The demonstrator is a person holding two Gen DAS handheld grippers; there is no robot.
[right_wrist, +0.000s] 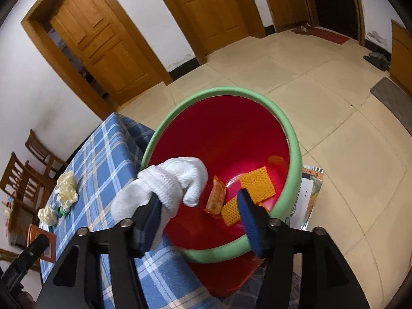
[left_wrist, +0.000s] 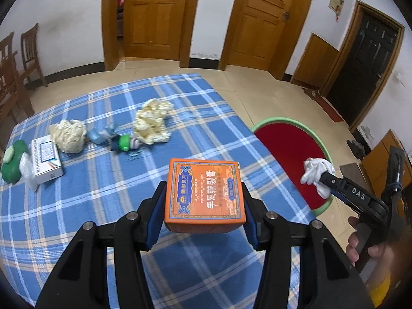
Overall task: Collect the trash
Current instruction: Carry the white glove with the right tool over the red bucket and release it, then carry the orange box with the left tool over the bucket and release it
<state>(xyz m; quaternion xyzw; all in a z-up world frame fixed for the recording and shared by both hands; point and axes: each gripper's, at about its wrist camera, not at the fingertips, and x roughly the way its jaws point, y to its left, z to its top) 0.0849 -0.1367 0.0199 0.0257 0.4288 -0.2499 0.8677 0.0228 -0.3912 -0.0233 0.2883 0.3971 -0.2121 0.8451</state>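
Left tool point(left_wrist: 204, 200) clamps a flat orange printed cardboard box point(left_wrist: 204, 193) above the blue plaid-covered surface point(left_wrist: 103, 180). Right tool point(right_wrist: 198, 203) stands wide over the red, green-rimmed plastic bin point(right_wrist: 292, 139); a white knitted cotton glove point(right_wrist: 170, 182) drapes its left pad, right pad clear.

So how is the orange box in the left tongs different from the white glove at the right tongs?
The orange box is rigid, printed and square-edged; the white glove is soft, plain and crumpled. The box is clamped between both pads of the left tongs, above the checked tablecloth; the glove only drapes on one finger of the open right tongs, over the red bin. Both are trash off the table.
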